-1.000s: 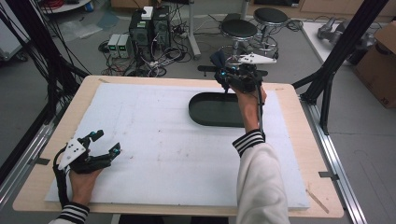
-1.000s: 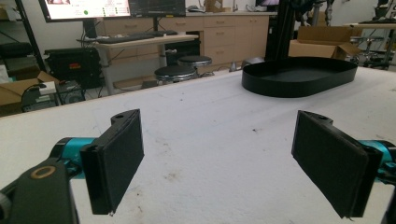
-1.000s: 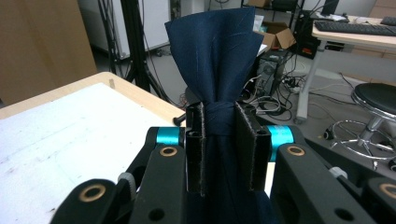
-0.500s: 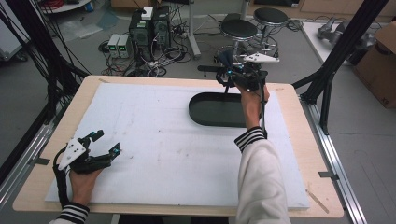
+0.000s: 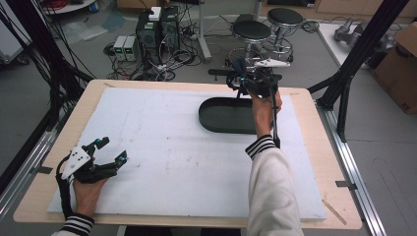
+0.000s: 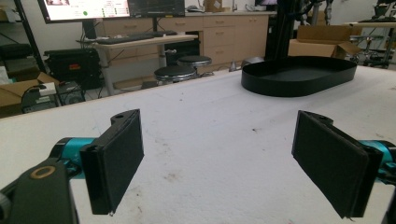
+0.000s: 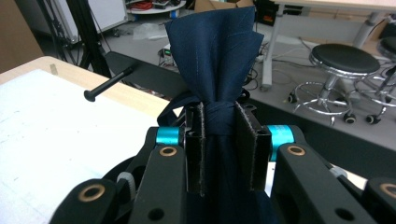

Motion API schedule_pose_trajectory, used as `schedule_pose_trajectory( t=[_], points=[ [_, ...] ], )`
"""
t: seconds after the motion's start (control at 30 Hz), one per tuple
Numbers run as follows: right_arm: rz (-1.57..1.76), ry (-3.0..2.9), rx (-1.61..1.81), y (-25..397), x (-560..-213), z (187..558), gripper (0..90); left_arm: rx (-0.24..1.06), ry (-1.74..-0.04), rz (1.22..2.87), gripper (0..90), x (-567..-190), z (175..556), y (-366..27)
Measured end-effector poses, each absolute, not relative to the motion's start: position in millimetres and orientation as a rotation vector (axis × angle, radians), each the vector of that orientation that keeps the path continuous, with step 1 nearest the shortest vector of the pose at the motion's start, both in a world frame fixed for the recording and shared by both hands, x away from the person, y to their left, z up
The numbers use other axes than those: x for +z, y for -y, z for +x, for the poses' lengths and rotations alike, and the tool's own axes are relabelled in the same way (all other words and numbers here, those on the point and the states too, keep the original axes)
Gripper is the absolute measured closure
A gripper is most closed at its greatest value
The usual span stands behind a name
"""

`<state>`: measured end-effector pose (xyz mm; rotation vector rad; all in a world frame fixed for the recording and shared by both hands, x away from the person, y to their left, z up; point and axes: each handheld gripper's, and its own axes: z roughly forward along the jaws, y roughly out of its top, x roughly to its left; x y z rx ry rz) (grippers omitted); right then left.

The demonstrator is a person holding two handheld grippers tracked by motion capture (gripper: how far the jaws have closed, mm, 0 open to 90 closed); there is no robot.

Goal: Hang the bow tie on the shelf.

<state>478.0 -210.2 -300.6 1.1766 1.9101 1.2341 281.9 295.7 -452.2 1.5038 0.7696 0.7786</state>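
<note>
The right gripper [image 7: 219, 149] is clamped on a bunched dark blue cloth [image 7: 217, 51], the jaws pressing it from both sides so that the fabric pinches into a narrow waist between the pads and fans out in folds above them. In the high view this gripper [image 5: 242, 78] is held up by the person's right hand [image 5: 263, 105] at the far edge of the table [image 5: 314, 162], above the far rim of a black oval tray [image 5: 223, 118]; a bit of the blue cloth [image 5: 240, 65] shows at its tip. A striped cuff and a pale sleeve [image 5: 270, 191] run back from that hand toward the near edge.

The left gripper [image 5: 109, 152] rests low at the near left corner of the white mat [image 5: 167, 152], held in the left hand [image 5: 87, 189]. Its jaws stand wide apart with nothing between them; in the left gripper view [image 6: 219, 158] the two black pads [image 6: 119, 154] face each other across bare, slightly scuffed mat surface, and the black oval tray [image 6: 299, 77] lies well beyond them, empty as far as its inside can be seen.

Past the table's far edge stand round black stools [image 5: 252, 30] and computer boxes with cables on the floor [image 5: 157, 29].
</note>
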Motion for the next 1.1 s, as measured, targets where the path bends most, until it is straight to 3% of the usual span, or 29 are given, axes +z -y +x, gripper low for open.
schedule_pose_trajectory(
  t=[0.5, 1.1],
  points=[
    [1.191, -1.950, 1.154, 208.1, -305.0, 479.9, 71.7, 0.780, -0.768, 1.506, 16.9, -452.2, 281.8, -295.8],
    [1.183, -1.921, 1.151, 210.3, -301.2, 476.7, 58.3, 0.782, -0.766, 1.506, 16.9, -452.2, 281.8, -295.6]
  ],
)
